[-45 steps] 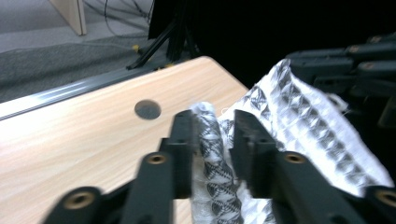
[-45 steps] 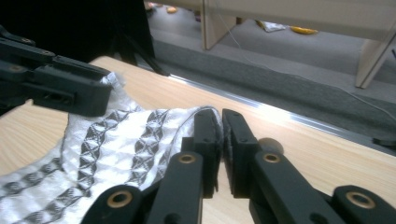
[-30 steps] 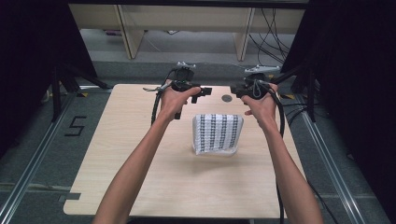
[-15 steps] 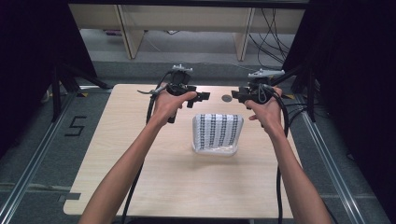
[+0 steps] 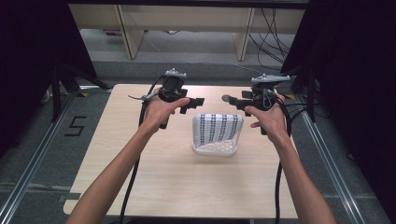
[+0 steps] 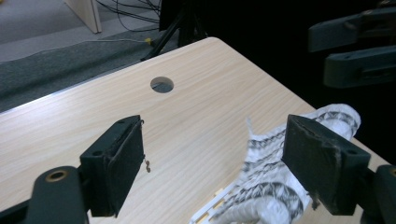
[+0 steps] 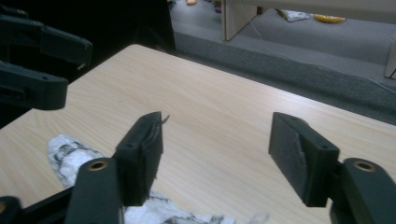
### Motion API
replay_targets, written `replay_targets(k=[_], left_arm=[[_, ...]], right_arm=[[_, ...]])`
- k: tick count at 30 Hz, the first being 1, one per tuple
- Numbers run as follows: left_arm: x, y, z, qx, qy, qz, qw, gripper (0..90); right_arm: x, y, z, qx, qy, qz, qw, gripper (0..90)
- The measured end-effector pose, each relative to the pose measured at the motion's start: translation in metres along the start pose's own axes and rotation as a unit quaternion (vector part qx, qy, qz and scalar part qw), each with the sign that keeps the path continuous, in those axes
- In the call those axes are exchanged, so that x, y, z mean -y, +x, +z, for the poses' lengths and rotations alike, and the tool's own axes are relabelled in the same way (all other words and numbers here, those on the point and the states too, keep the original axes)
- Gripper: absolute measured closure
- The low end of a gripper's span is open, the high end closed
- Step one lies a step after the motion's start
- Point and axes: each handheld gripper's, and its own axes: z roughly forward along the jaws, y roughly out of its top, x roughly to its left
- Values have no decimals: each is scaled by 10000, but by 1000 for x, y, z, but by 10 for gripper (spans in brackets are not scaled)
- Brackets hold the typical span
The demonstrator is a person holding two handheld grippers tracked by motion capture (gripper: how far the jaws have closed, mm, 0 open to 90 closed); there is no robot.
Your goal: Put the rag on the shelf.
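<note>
A black-and-white patterned cloth (image 5: pixel 217 127) lies draped over a small white basket (image 5: pixel 215 150) at the middle of the table. My left gripper (image 5: pixel 197 101) hovers just behind the cloth's left corner and my right gripper (image 5: pixel 237 102) behind its right corner, tips facing each other. Both have just been opening. In the left gripper view the left gripper (image 6: pixel 215 163) stands open, with the cloth (image 6: pixel 273 186) beneath its right jaw and nothing pinched. In the right gripper view the right gripper (image 7: pixel 222 156) is open over bare wood, the cloth (image 7: pixel 70 154) low on the left.
The light wooden table (image 5: pixel 140 177) has a round cable hole (image 6: pixel 162 84) near its far edge. Dark curtains flank both sides. Cables trail from both grippers over the near edge. Grey carpet and wooden furniture legs lie beyond the table.
Both hands have drawn apart, away from the cloth's far corners, and both pairs of jaws have opened wider. The cloth stays draped over the basket.
</note>
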Motion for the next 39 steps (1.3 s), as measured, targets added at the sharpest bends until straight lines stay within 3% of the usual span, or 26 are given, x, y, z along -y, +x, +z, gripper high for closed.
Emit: replay_targets(k=[1, 5, 9, 15, 16, 17, 22, 23, 25, 30, 39], left_arm=[[1, -1, -2, 25, 47, 34, 10000, 199], [6, -8, -6, 17, -14, 101, 9999, 194], [11, -12, -15, 75, -36, 135, 9999, 194], [19, -17, -21, 126, -92, 124, 9998, 194], [20, -17, -22, 141, -47, 210, 9997, 194], [21, -18, -23, 140, -100, 153, 9997, 194], [25, -22, -27, 201, -140, 188, 9995, 196], [25, -22, -27, 201, -140, 188, 9995, 196], [27, -23, -29, 239, -165, 192, 9994, 196], [31, -26, -35, 301, -210, 249, 9990, 197], [40, -38, -50, 475, -288, 366, 9978, 197]], right_arm=[[1, 4, -2, -21, 18, 119, 9999, 339], [3, 8, -9, -103, -86, -69, 9999, 338], [6, 10, -13, -195, -94, -103, 9997, 343], [9, 15, -17, -158, -121, -124, 9997, 351], [9, 14, -17, -147, -141, -215, 9996, 351], [10, 16, -19, -142, -112, -250, 9995, 351], [11, 21, -20, -217, -123, -188, 9995, 350], [12, 20, -20, -233, -184, -288, 9991, 350], [12, 22, -21, -224, -144, -197, 9995, 349], [18, 26, -27, -252, -193, -151, 9994, 323], [26, 38, -39, -243, -229, -277, 9991, 270]])
